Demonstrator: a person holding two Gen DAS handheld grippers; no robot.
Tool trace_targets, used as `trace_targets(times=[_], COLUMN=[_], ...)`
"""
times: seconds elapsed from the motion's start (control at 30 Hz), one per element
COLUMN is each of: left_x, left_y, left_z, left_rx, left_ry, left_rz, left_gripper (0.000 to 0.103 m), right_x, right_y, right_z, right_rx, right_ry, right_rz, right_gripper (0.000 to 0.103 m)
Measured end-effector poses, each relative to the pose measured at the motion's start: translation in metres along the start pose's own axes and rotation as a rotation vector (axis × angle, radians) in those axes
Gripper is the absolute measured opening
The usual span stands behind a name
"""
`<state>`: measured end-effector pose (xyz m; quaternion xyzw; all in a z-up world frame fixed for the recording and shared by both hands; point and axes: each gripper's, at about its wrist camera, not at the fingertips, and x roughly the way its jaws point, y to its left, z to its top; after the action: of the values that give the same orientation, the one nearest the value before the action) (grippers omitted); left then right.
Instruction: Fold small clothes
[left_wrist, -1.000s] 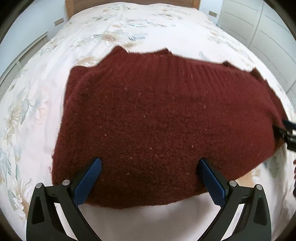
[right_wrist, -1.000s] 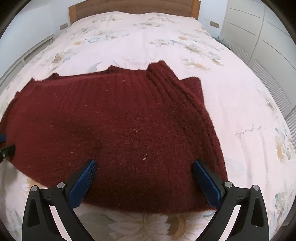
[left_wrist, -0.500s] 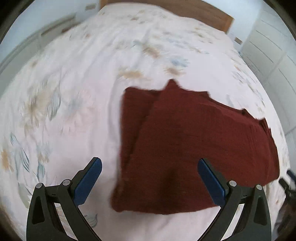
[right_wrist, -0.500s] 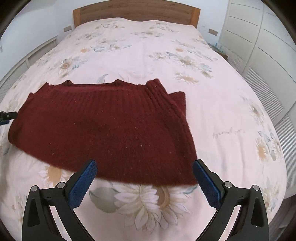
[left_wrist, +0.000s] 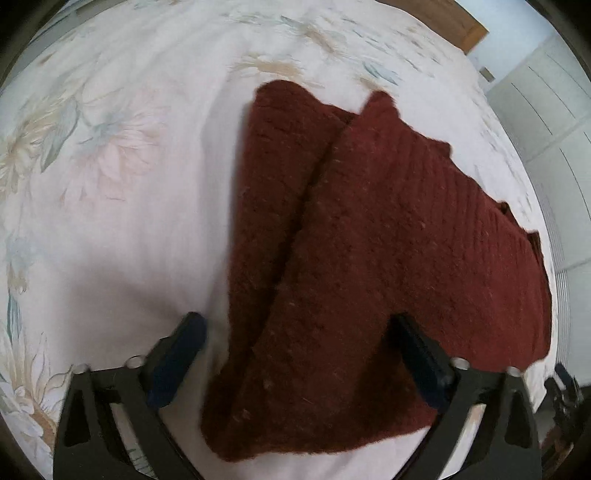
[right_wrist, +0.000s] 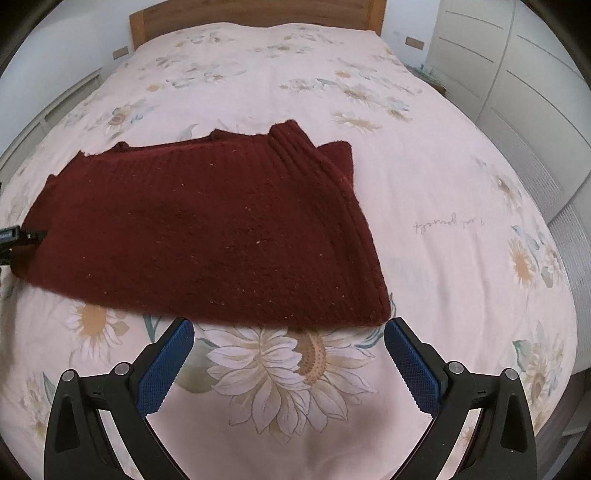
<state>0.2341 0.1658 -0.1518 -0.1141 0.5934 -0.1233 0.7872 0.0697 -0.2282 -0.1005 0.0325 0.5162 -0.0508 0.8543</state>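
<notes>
The folded dark red knitted sweater lies on the flower-printed bed cover, towards the cover's left side and its near end. The wooden headboard stands behind it, and the white panelled wardrobe stands to the right of the bed.

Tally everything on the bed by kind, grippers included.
Sweater: 1
Grippers: 2, left gripper and right gripper
Total: 3
</notes>
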Motion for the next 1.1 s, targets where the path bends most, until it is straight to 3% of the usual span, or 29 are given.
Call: trace_targets(times=[0.03, 0.1, 0.13, 0.27, 0.43, 0.67, 0.87, 1.1], left_x=[-0.002, -0.005, -0.006, -0.018, -0.043, -0.078, -0.09, -0.054], left_y=[-0.002, -0.006, -0.008, -0.017, -0.038, -0.096, -0.183, -0.297], left_z=[0.0, -0.001, 0.0, 0.002, 0.009, 0.01, 0.013, 0.017], left_rx=[0.005, 0.009, 0.012, 0.017, 0.075, 0.109, 0.227, 0.364], left_ry=[0.005, 0.014, 0.019, -0.005, -0.047, -0.108, -0.117, -0.083], left_rz=[-0.031, -0.045, -0.06, -0.046, 0.001, -0.047, -0.093, -0.118], left_gripper=[0.068, 0.055, 0.042, 0.024, 0.021, 0.019, 0.018, 0.018], right_x=[0.001, 0.0, 0.0, -0.003, -0.011, -0.019, -0.027, -0.047], right_y=[0.0, -0.001, -0.001, -0.002, -0.008, -0.026, -0.052, -0.092], right_z=[0.0, 0.0, 0.001, 0.004, 0.008, 0.007, 0.01, 0.015], right_rx=[0.005, 0.01, 0.011, -0.001, 0.001, 0.046, 0.09, 0.147], right_ry=[0.0, -0.004, -0.007, -0.015, -0.032, -0.049, -0.07, -0.107], right_rz=[0.003, 0.008, 0.012, 0.016, 0.017, 0.033, 0.018, -0.026], right_gripper=[0.103, 0.103, 0.103, 0.103, 0.103, 0.103, 0.103, 0.103])
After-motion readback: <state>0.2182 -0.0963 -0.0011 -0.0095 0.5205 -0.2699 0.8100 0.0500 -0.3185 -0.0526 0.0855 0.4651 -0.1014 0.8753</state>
